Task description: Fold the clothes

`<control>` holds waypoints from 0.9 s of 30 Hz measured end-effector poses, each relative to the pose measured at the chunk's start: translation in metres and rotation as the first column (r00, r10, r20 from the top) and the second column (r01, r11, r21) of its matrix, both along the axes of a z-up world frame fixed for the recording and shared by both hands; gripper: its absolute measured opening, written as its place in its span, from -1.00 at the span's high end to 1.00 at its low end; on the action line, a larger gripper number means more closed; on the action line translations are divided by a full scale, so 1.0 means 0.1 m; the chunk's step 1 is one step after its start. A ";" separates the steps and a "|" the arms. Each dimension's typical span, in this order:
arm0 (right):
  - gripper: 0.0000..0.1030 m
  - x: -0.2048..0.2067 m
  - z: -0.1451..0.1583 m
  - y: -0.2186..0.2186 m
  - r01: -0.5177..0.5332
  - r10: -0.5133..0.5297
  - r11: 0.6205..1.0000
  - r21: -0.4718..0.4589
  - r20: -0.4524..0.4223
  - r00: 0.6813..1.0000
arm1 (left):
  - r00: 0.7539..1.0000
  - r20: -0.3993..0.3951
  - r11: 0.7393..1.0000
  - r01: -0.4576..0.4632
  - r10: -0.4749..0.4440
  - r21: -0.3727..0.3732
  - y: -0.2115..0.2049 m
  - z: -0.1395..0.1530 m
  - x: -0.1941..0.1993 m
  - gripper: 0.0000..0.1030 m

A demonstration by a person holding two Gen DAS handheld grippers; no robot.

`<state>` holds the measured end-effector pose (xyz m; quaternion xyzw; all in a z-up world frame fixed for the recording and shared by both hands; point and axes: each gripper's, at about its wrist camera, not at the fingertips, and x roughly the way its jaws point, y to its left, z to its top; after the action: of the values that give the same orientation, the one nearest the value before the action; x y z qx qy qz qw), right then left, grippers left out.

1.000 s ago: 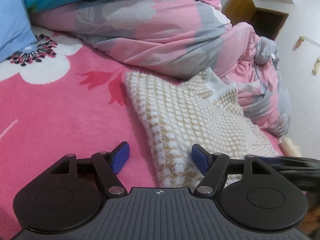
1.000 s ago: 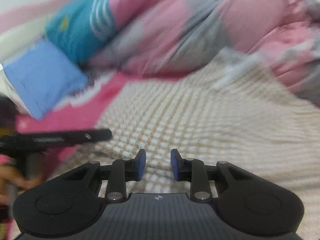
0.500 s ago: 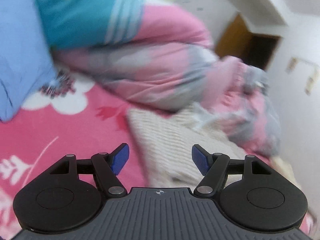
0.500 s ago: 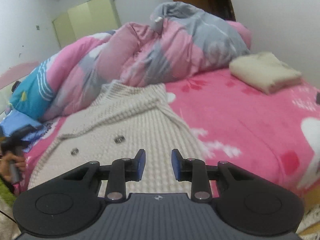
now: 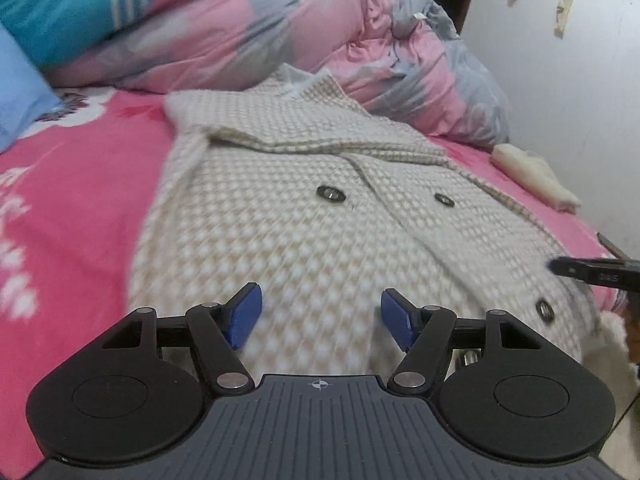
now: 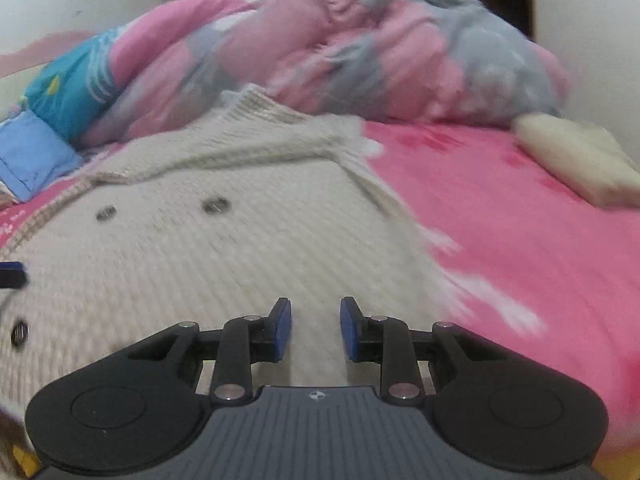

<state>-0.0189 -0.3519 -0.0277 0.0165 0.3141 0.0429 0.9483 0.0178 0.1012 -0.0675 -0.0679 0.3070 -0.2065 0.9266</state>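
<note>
— What is hard to see?

— Both views are motion-blurred. The right gripper (image 5: 592,276) is cut off at the left camera's right edge.

— And the jaws?

— The left gripper (image 5: 322,316) stands wide and empty; the right gripper's jaws are narrow, with nothing between them.

— Where is the garment?

— The cream knitted cardigan (image 5: 320,208) lies buttoned on the pink bedspread (image 6: 520,220). Far behind it a pink and grey duvet (image 5: 248,28) is heaped; a folded cream garment (image 6: 580,160) lies to the far right.

Pink bed (image 5: 72,216), knit cardigan (image 5: 304,216), rumpled duvet (image 5: 248,36), folded garment (image 6: 580,160)
</note>
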 end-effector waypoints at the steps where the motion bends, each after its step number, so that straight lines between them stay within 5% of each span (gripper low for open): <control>1: 0.44 -0.15 0.00 -0.08 0.008 -0.008 1.000 0.017 -0.010 1.000 | 1.000 -0.001 1.000 -0.003 0.003 0.007 0.03 0.01 -0.08 -0.32; 7: 0.40 -0.64 0.11 -0.27 0.076 -0.072 0.995 0.064 -0.061 0.996 | 1.000 -0.003 1.000 0.003 -0.003 0.021 0.09 0.18 -0.39 -0.42; 15: 0.17 -0.05 0.27 0.37 -0.047 0.026 0.988 0.150 0.142 0.990 | 0.994 0.084 0.997 -0.066 0.070 -0.048 -0.30 0.26 0.00 -1.00; 17: 0.06 0.16 0.16 0.51 -0.050 0.028 0.988 0.144 0.153 0.988 | 0.992 0.047 0.993 -0.116 0.117 -0.019 -0.42 0.16 0.15 -1.00; 19: -0.33 0.35 0.00 0.65 -0.046 0.029 0.992 0.121 0.139 0.990 | 0.985 -0.022 0.984 -0.172 0.173 0.043 -0.53 0.00 0.28 -1.00; 22: -0.51 0.38 -0.19 0.78 -0.059 0.052 0.997 0.045 0.154 0.987 | 0.982 0.034 0.967 -0.190 0.187 0.169 -0.73 -0.09 0.25 -1.00; 27: -0.63 0.30 -0.27 0.83 -0.100 0.098 0.995 0.000 0.215 0.972 | 0.974 0.047 0.955 -0.226 0.221 0.194 -0.80 -0.11 0.19 -1.00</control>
<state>0.0109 -0.2689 -0.0552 0.0013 0.2100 0.0933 0.9732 0.0365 0.0215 -0.0786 -0.0071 0.3050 -0.0698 0.9498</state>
